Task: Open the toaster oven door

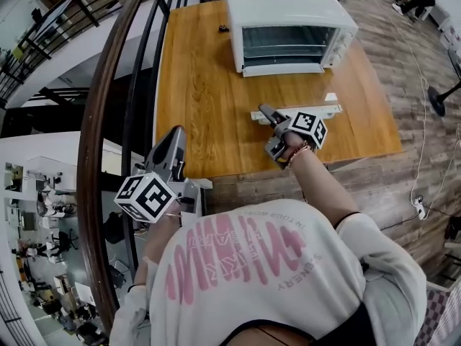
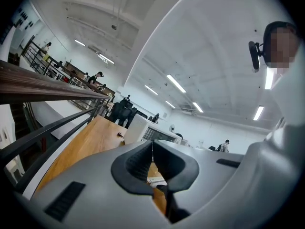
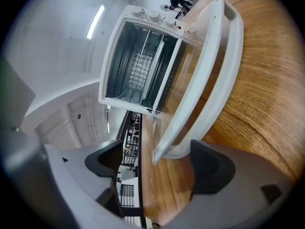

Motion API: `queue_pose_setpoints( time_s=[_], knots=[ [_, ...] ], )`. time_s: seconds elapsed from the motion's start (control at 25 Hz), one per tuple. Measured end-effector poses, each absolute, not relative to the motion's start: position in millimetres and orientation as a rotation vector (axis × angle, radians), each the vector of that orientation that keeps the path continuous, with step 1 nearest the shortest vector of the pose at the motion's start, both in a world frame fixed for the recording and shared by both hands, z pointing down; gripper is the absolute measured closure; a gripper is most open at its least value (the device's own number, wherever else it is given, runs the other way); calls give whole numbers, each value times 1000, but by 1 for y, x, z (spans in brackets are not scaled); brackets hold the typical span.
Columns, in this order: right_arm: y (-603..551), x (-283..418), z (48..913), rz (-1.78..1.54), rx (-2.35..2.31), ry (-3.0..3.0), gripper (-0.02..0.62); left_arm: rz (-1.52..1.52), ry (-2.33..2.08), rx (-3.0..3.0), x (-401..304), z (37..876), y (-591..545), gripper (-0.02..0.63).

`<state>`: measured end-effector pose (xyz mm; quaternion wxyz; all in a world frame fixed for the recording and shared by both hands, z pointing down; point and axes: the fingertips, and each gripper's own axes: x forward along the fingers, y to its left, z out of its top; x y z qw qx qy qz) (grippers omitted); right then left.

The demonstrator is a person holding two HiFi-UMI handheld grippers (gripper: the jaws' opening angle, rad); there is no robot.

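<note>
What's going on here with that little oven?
A person holds two grippers at a wooden table. The door of the toaster oven is already folded down open. The right gripper sits at the door's handle, fingers apart, not clamping it. The left gripper hovers by the table's near corner, fingers together, empty.

I'm working on the upper level of a big open-plan office or lab. Ahead of my left jaws a wood-capped railing (image 2: 47, 87) runs past the wooden table (image 2: 90, 142). Beyond it people (image 2: 98, 75) stand about under strip lights (image 2: 176, 83) on a high white ceiling. Left of those jaws, a lower floor (image 1: 43, 215) holds chairs and more people.
</note>
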<state>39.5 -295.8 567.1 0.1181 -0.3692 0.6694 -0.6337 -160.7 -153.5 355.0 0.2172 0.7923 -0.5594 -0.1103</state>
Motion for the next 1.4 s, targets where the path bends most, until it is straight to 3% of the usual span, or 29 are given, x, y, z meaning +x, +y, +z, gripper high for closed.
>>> queue_pose_setpoints(
  time_s=[0.52, 0.92, 1.4],
  knots=[
    [-260, 74, 522, -1755, -1038, 1774, 351, -330, -1431, 2316, -136, 335, -148, 584],
    [-236, 99, 453, -1591, -1017, 1691, 577, -362, -1371, 2333, -140, 334, -128, 584],
    [-180, 89, 355, -1410, -870, 1805, 595, -356, -1293, 2393, -128, 325, -92, 584]
  ],
)
